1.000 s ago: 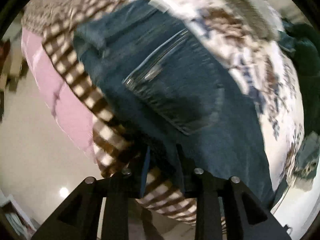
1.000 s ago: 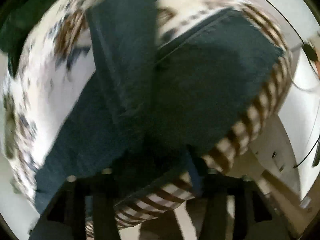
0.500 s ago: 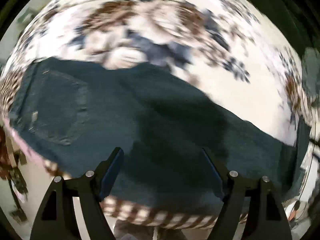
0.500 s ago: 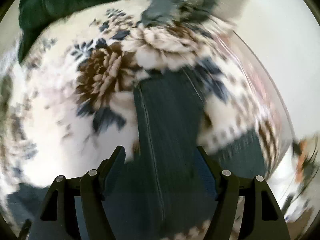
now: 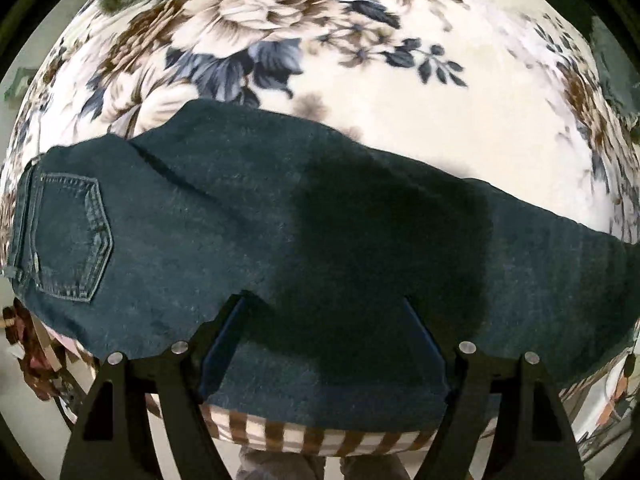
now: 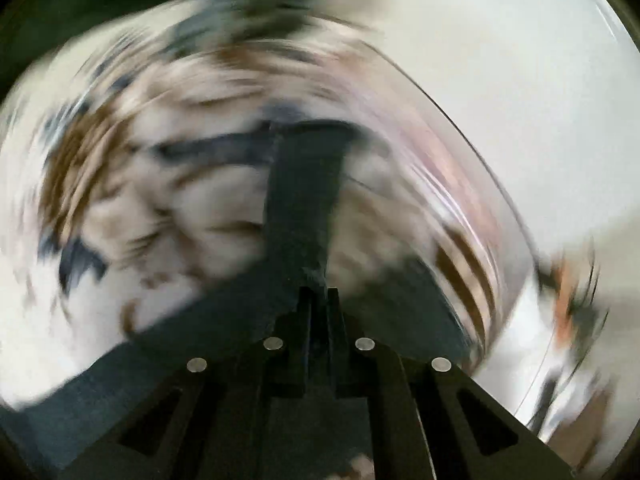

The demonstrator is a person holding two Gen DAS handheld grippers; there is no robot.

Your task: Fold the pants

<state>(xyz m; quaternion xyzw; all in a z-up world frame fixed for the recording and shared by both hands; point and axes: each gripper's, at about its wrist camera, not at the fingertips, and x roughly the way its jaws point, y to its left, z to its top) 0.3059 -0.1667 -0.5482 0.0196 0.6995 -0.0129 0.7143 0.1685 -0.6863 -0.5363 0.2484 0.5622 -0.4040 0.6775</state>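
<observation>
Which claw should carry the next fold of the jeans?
Right. The right claw looks shut on the jeans leg, though the view is blurred. The left claw hangs open above the flat denim, gripping nothing.

The dark jeans [image 5: 280, 220] lie flat across the near edge of the floral blanket [image 5: 460, 128], filling the stretch under the wide-spread left gripper [image 5: 324, 312]; past their far edge the blanket runs flat, with dark green fabric [image 5: 616, 68] bunched at its far right border. In the blurred right wrist view, the right gripper [image 6: 318, 300] has its fingers drawn together on a lifted strip of the jeans that rises directly ahead and blocks the forward line. Flat blanket flanks that strip.
</observation>
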